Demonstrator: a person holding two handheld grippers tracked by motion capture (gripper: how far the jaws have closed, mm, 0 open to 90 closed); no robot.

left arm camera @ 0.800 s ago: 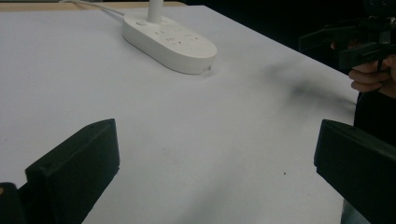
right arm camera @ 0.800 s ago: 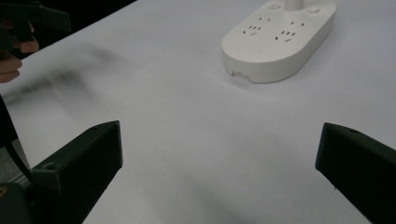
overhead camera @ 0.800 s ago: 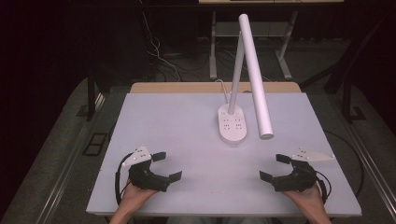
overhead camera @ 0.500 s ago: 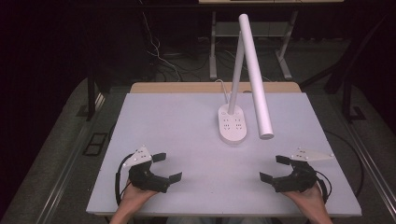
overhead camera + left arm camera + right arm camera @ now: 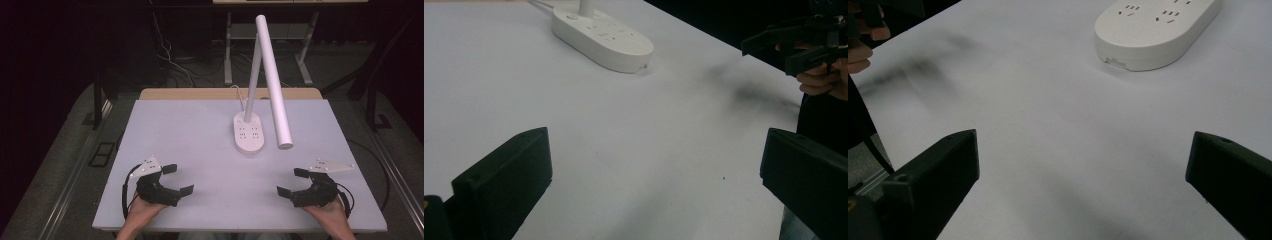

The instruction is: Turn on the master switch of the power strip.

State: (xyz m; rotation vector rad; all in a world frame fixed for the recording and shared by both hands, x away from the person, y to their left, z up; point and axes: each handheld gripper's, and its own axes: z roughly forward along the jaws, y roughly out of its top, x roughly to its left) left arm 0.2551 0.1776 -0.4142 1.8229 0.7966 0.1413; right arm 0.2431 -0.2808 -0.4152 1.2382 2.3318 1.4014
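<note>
A white desk lamp stands on an oval base (image 5: pixel 249 133) with sockets, at the middle back of the pale table (image 5: pixel 190 140). Its long white head (image 5: pixel 274 85) slants down to the right. My left gripper (image 5: pixel 178 180) rests near the front left edge, open and empty. My right gripper (image 5: pixel 293 181) rests near the front right edge, open and empty too. The lamp base (image 5: pixel 601 36) lies far ahead in the left gripper view, where the other gripper (image 5: pixel 796 42) shows at the upper right. In the right gripper view the base (image 5: pixel 1155 30) is at the upper right.
The lamp's white cable (image 5: pixel 239 96) runs off the back of the table. A wooden strip (image 5: pixel 200 94) borders the far edge. Desk legs and cables (image 5: pixel 170 60) stand on the dark floor behind. Bare tabletop lies between the grippers.
</note>
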